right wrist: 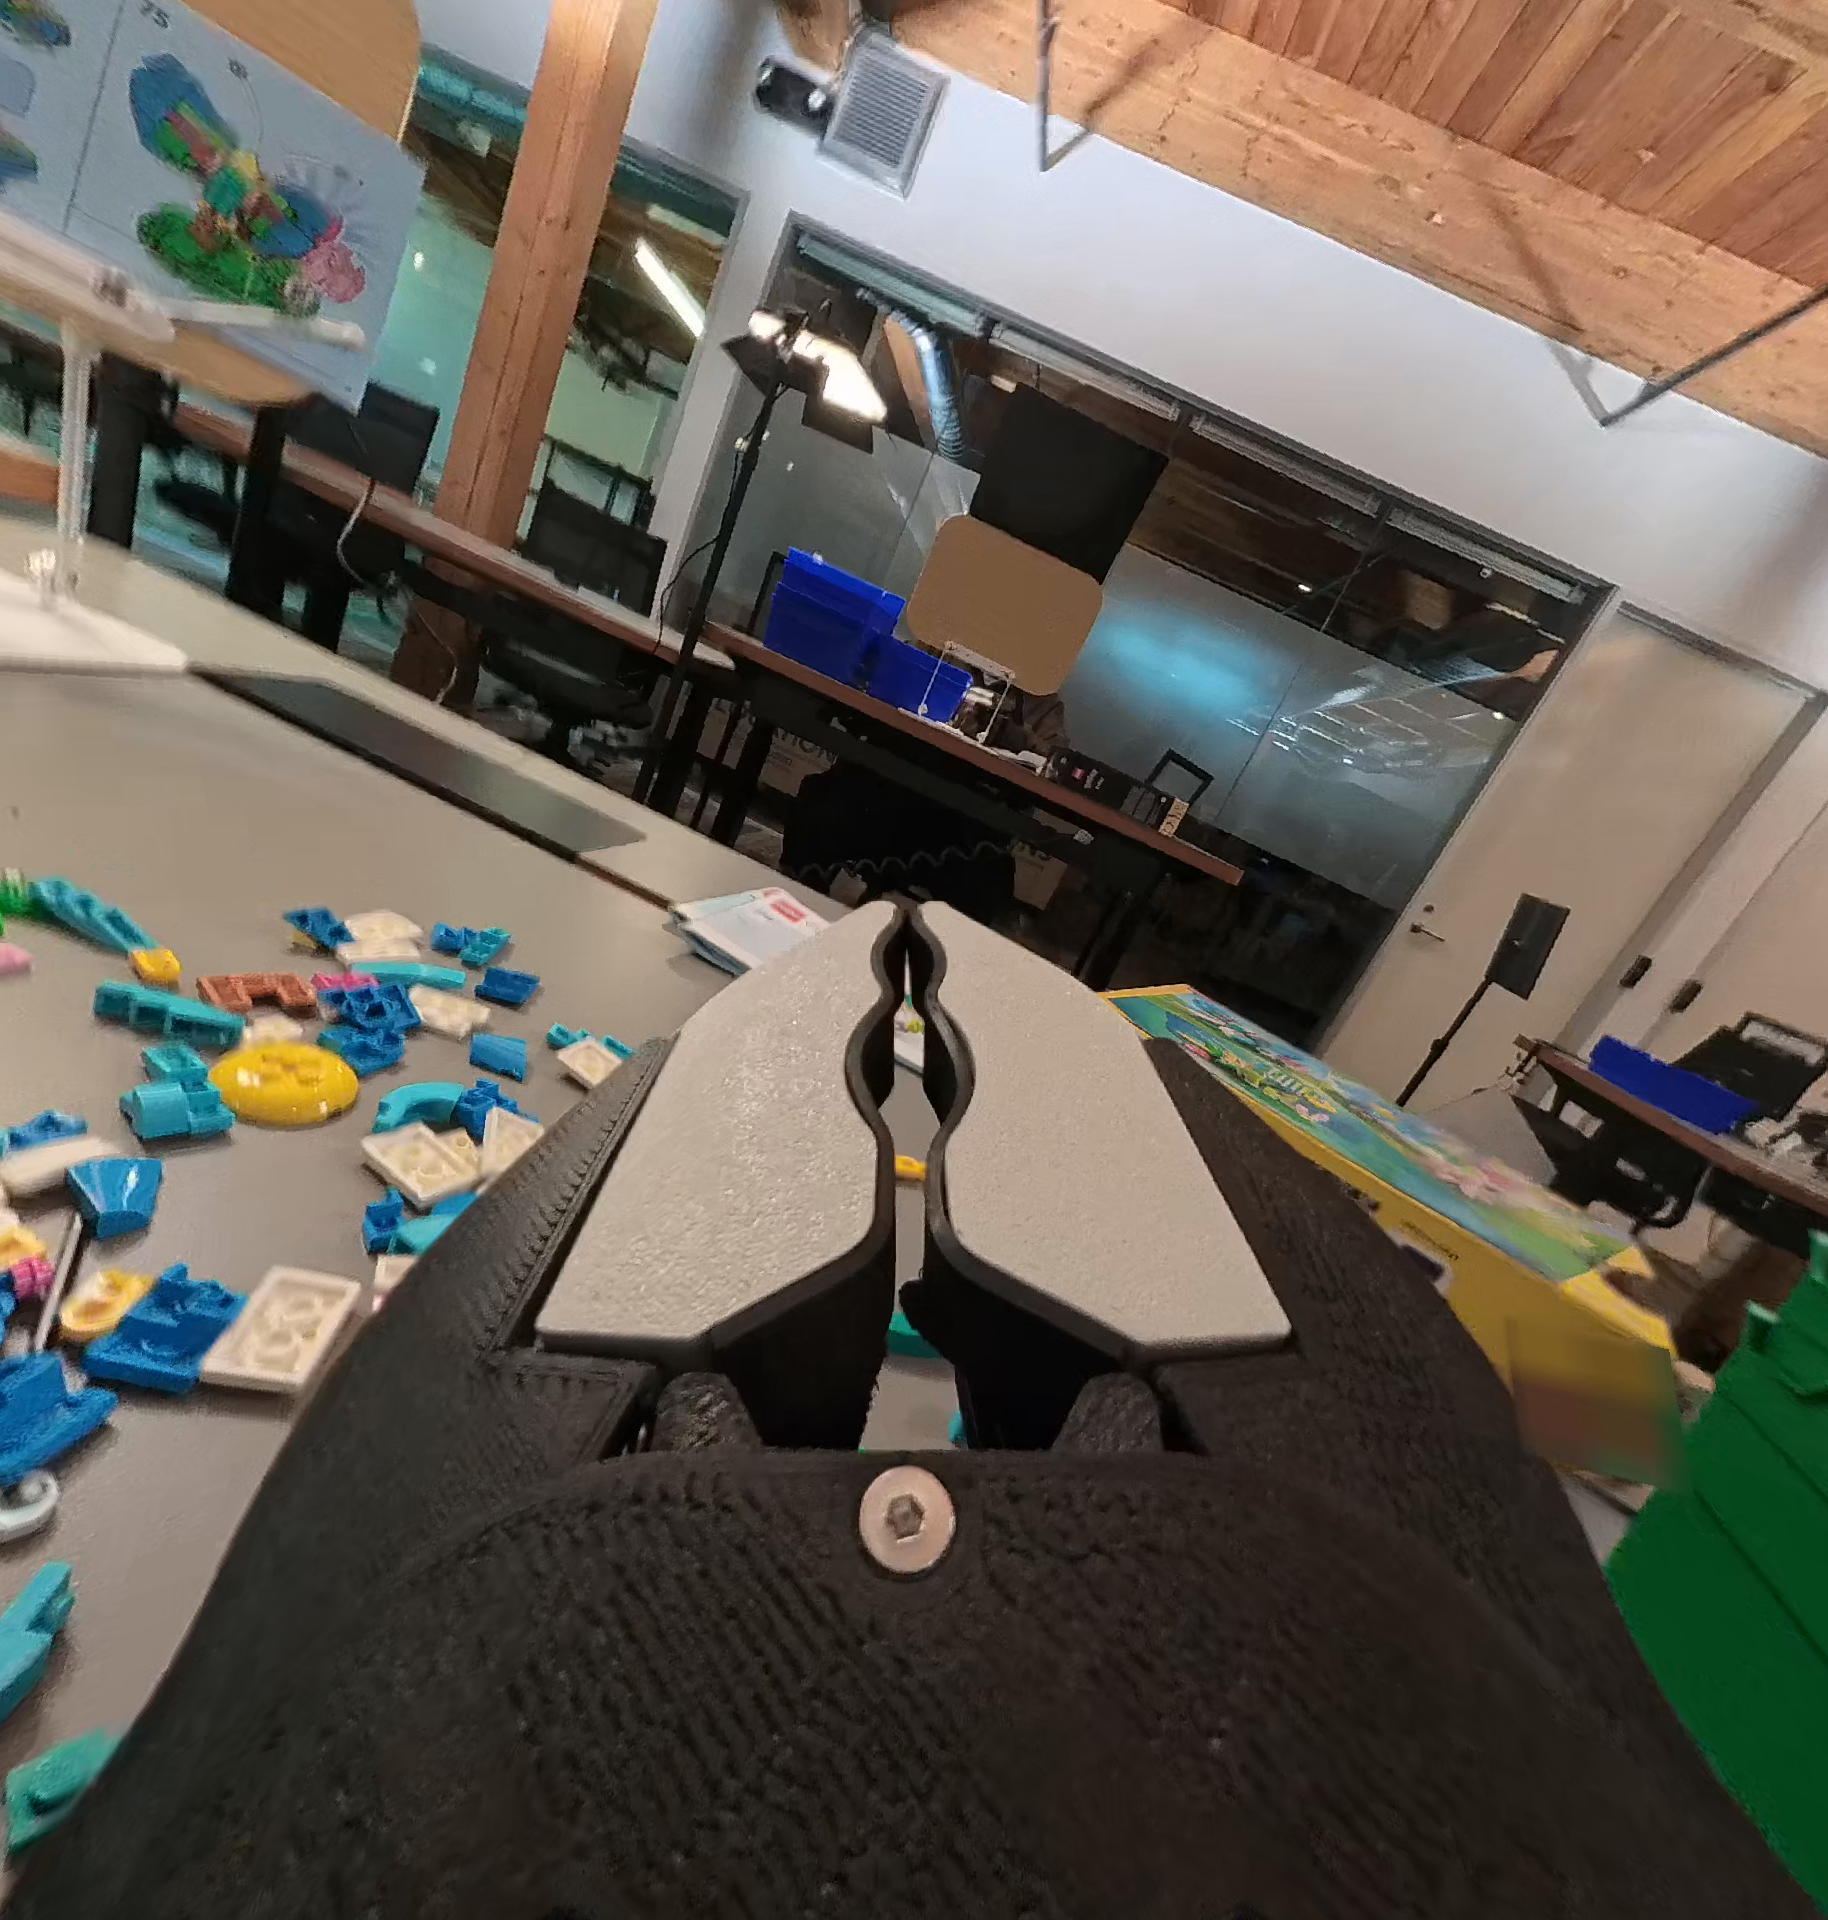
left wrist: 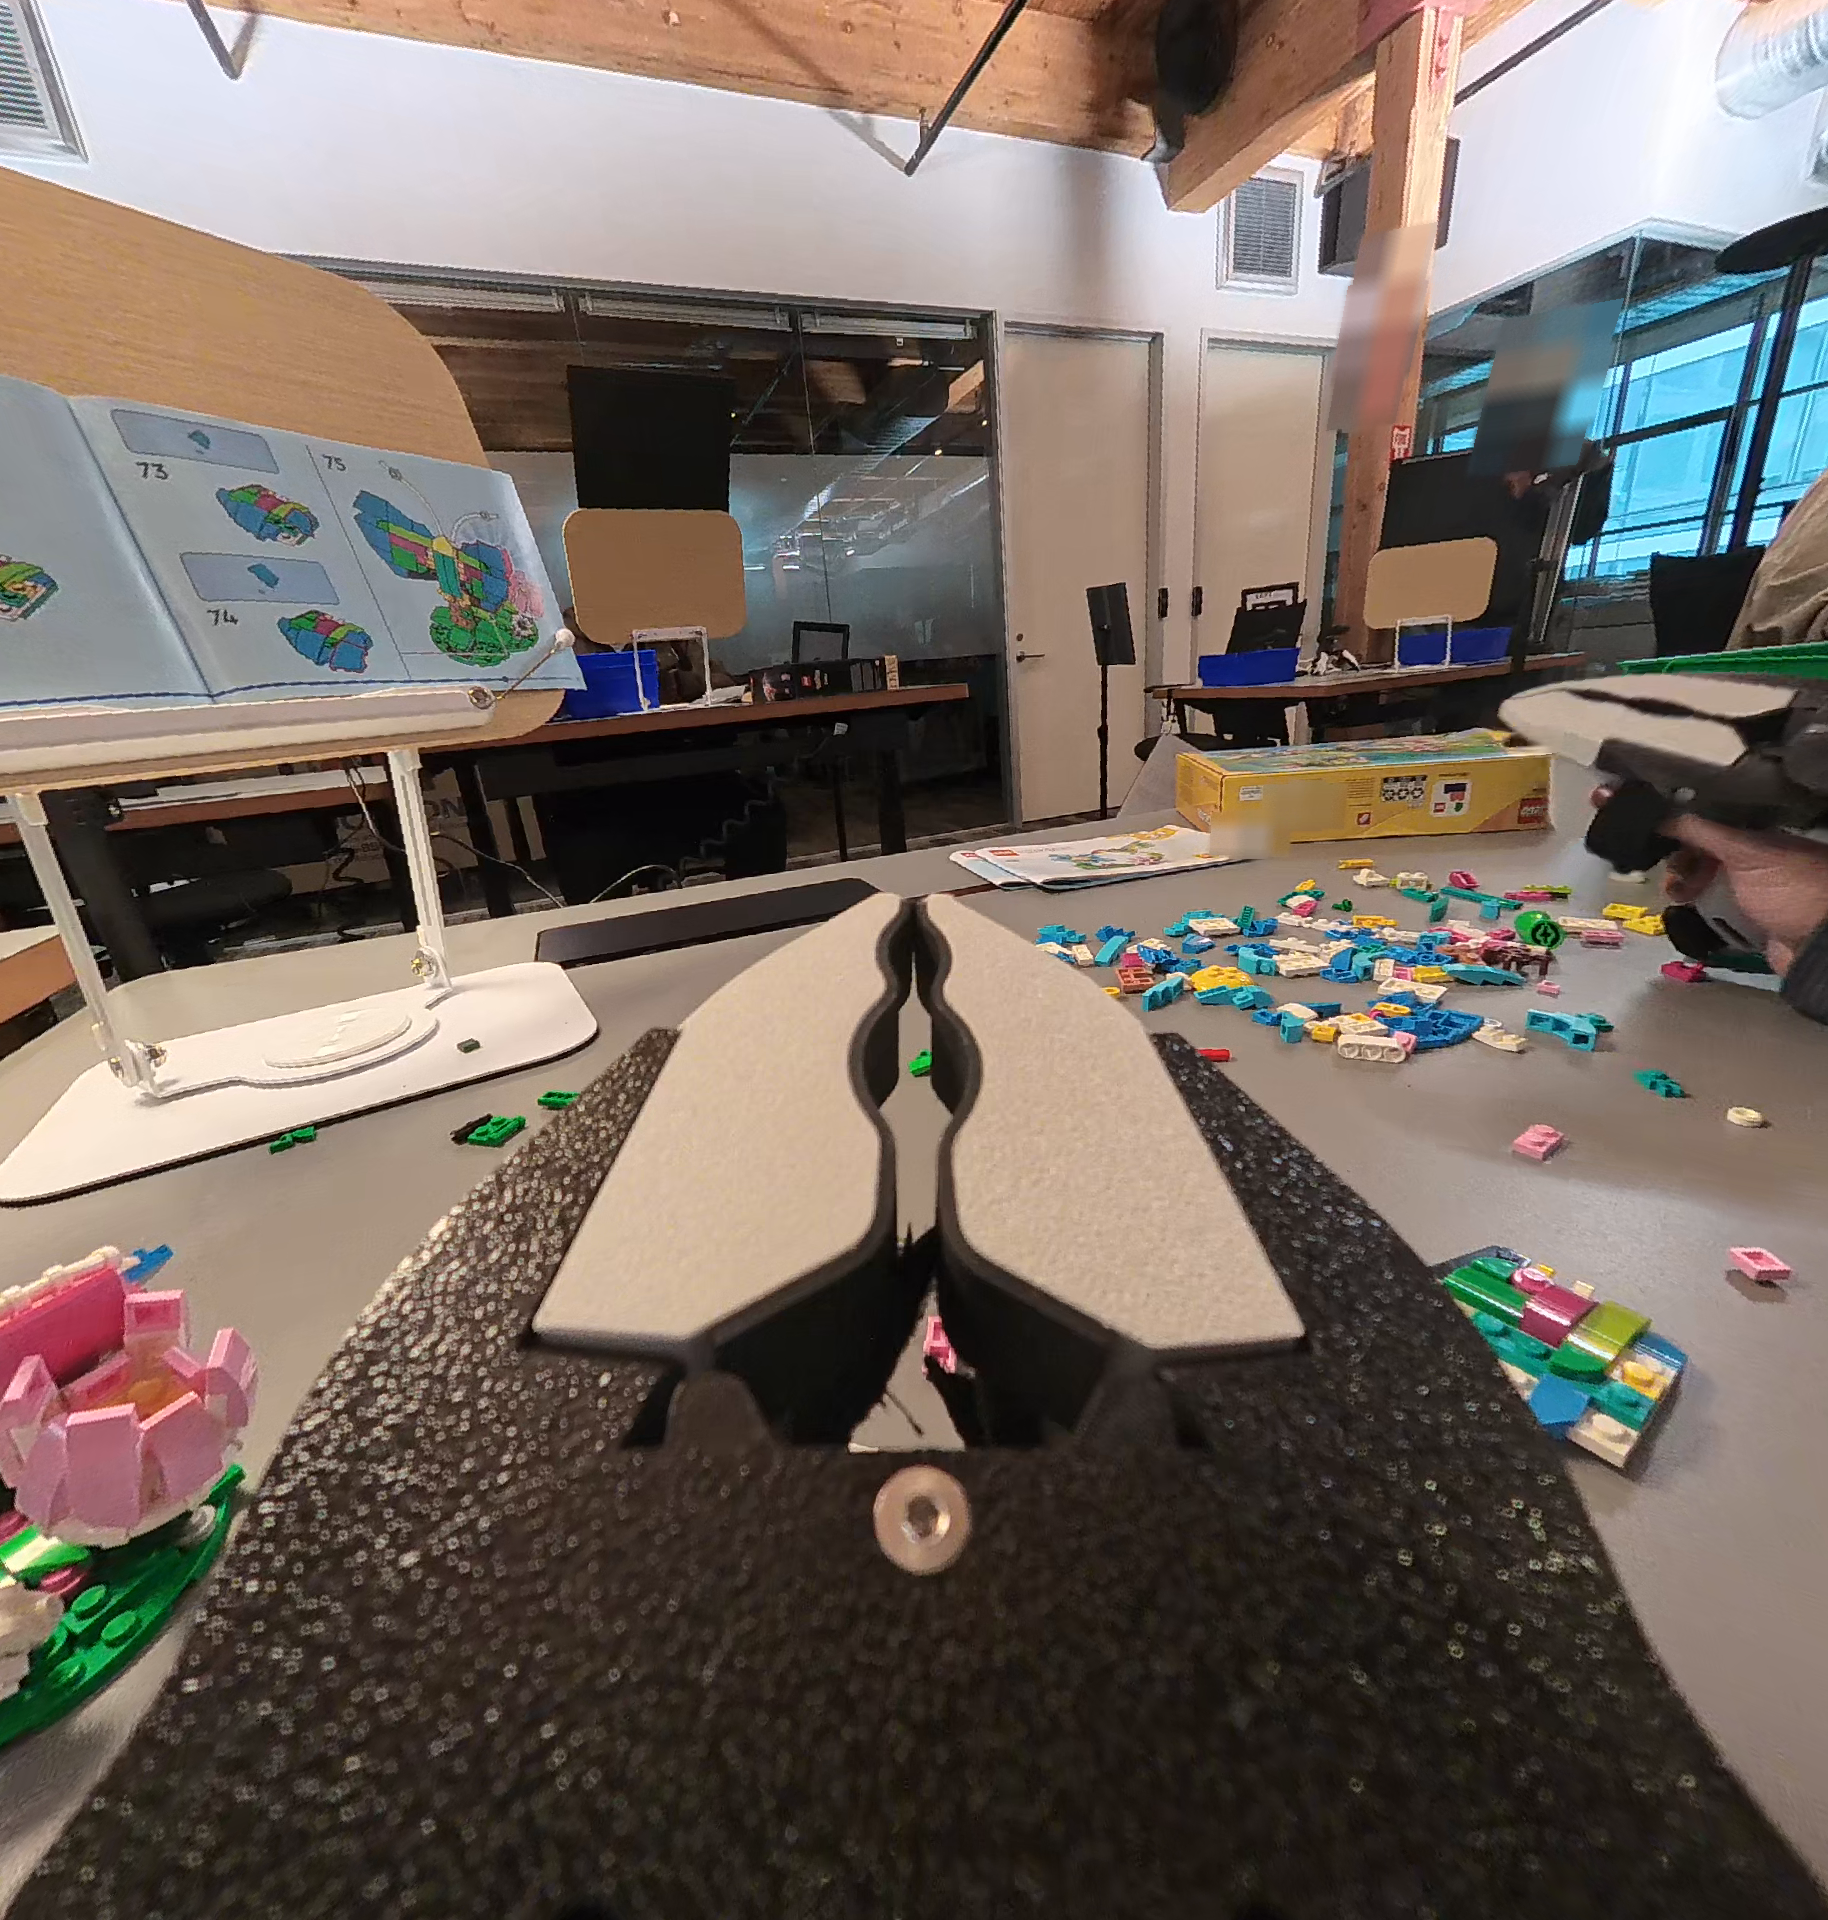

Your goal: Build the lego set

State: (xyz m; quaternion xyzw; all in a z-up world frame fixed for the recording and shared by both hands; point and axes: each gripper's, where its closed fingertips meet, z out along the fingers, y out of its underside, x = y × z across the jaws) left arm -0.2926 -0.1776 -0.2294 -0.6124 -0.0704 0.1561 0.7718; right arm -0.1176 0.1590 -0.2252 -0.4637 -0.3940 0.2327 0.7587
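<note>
Left gripper [left wrist: 915,914]: fingers drawn together, nothing visible between them, poised above the counter [left wrist: 1149,1195]. Right gripper [right wrist: 910,914]: fingers likewise pressed together, empty, raised and tilted over the loose bricks [right wrist: 297,1081]. Advised: part the fingers, choose the piece per the open instruction book [left wrist: 245,551], descend squarely. Multicoloured wing assembly [left wrist: 1564,1351] lies near right; pink flower model [left wrist: 99,1392] near left.

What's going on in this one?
A person is mid-way through a Lego build. Both hand-held grippers, left and right, are shut and empty above the grey table. A pink flower model, a flat colourful panel and loose bricks wait; the instruction booklet stands open.
</note>
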